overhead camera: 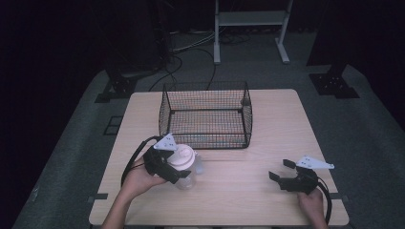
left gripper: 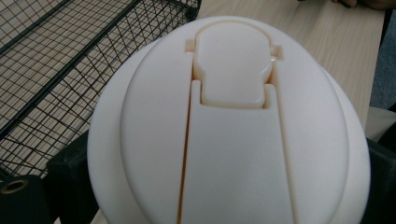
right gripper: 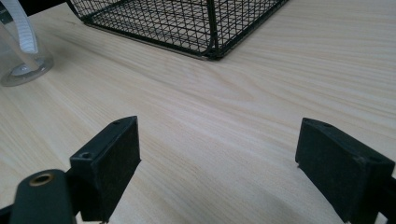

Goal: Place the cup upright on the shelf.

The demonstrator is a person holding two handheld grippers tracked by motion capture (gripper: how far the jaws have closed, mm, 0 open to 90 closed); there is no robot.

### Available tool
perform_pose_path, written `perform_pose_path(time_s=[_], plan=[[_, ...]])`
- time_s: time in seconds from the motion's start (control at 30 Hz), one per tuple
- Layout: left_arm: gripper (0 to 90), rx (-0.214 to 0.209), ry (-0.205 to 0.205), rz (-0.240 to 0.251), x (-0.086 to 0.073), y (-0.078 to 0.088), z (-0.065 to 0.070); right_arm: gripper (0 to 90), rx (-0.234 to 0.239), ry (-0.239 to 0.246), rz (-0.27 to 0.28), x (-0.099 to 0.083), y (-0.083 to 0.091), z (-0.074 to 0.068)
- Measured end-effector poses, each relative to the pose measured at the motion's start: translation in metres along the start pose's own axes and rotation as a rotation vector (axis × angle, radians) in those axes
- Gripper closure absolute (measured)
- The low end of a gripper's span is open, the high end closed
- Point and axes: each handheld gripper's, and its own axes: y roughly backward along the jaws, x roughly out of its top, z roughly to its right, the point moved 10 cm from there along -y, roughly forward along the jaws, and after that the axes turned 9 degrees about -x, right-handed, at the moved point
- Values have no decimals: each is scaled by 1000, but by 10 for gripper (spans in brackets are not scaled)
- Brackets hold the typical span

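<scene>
In the high view, my left gripper (overhead camera: 177, 172) is closed around a clear plastic bottle with a round cream-white lid (overhead camera: 184, 160). The bottle stands on the light wooden table (overhead camera: 267, 124), just in front of the near left corner of the black wire mesh basket (overhead camera: 206, 114). Only a narrow strip of bare wood lies between the lid and the front edge of the basket. My right gripper (overhead camera: 282, 170) is well apart, near the right front part of the table, with its jaws spread and nothing between them. Between the two grippers there is a wide free area of table. The right edge of the table is near my right hand (overhead camera: 313, 202).

In the left gripper view, the cream-white lid (left gripper: 233, 135) is very close to the camera, with its flip cap on top. My black jaws press against it low on the left and right sides. Behind the lid, on the left, the wire basket (left gripper: 60, 70) comes near, and on the right I see bare table up to its edge.

In the right gripper view, my two jaws stand far apart over the bare wood (right gripper: 219, 154). The corner of the basket (right gripper: 210, 28) is ahead, with open table before it. At the far left, the clear base of the bottle (right gripper: 21, 65) rests on the table.
</scene>
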Motion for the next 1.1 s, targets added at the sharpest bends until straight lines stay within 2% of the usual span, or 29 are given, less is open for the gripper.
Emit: perform_pose_path(time_s=[0.23, 0.47, 0.67, 0.83, 1.1], plan=[[50, 14, -38, -8, 18, 7, 4, 129, -2, -3, 0, 0, 0, 0], [51, 0, -59, -24, 35, 7, 5, 129, -1, -6, 2, 0, 0, 0], [51, -15, -88, -69, 52, 7, 3, 129, 0, -6, 3, 0, 0, 1], [51, -24, -85, -50, 65, 9, 1, 129, 2, -10, 5, 1, 0, 1], [51, -31, -108, -70, 89, 10, -3, 129, 3, -11, 4, 1, 0, 1]])
